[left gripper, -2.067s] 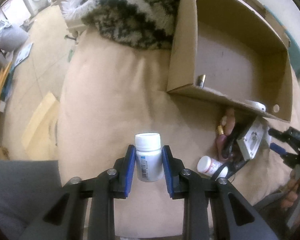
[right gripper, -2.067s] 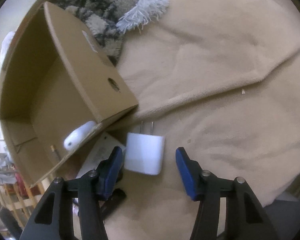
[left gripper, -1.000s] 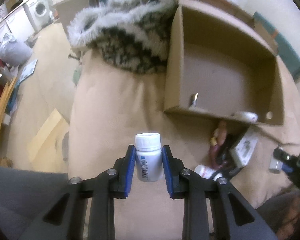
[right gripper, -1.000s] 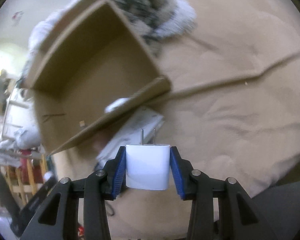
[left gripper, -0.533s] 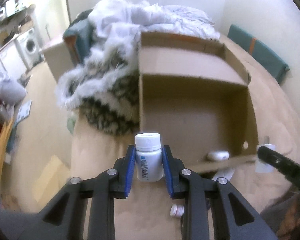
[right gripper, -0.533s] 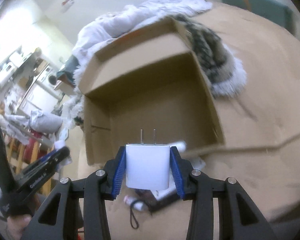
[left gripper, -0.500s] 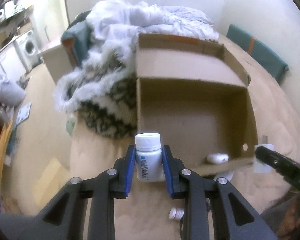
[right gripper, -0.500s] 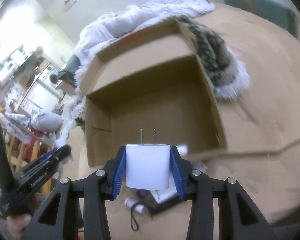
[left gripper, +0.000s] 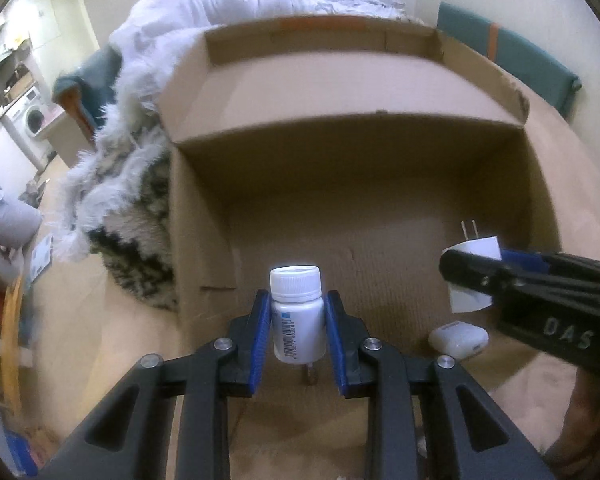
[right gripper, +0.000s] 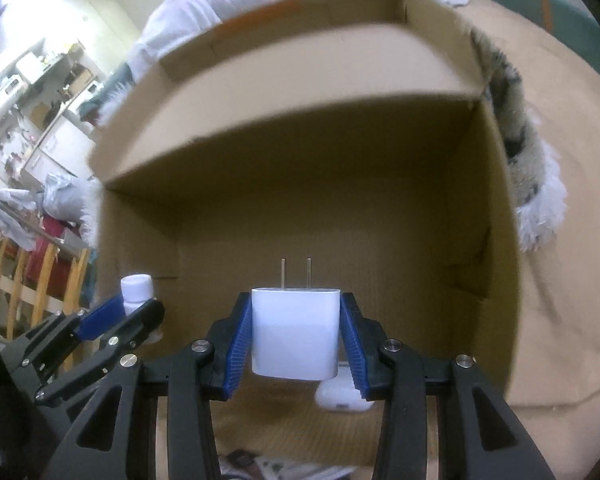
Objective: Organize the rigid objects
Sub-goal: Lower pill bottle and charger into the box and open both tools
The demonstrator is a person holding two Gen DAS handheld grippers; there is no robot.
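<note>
My left gripper (left gripper: 296, 320) is shut on a white pill bottle (left gripper: 297, 320) with a barcode label, held upright over the near left part of an open cardboard box (left gripper: 340, 92). My right gripper (right gripper: 296, 332) is shut on a white wall charger (right gripper: 295, 332), prongs pointing forward, over the same box (right gripper: 284, 76). The right gripper and charger (left gripper: 476, 276) show at the right of the left wrist view. The left gripper and bottle (right gripper: 137, 288) show at the left of the right wrist view. A white earbud case (left gripper: 458, 338) and a small metal piece (left gripper: 310, 376) lie on the box floor.
The box sits on a tan blanket (right gripper: 572, 160). A furry patterned garment (left gripper: 128, 200) lies left of the box, with white bedding (left gripper: 260, 0) behind it. Papers (right gripper: 292, 470) lie in front of the box's near wall. A washing machine (left gripper: 32, 114) stands far left.
Both grippers have moved forward and lower, from in front of the box to over its inside. Each still holds its object. The box now fills both views.
</note>
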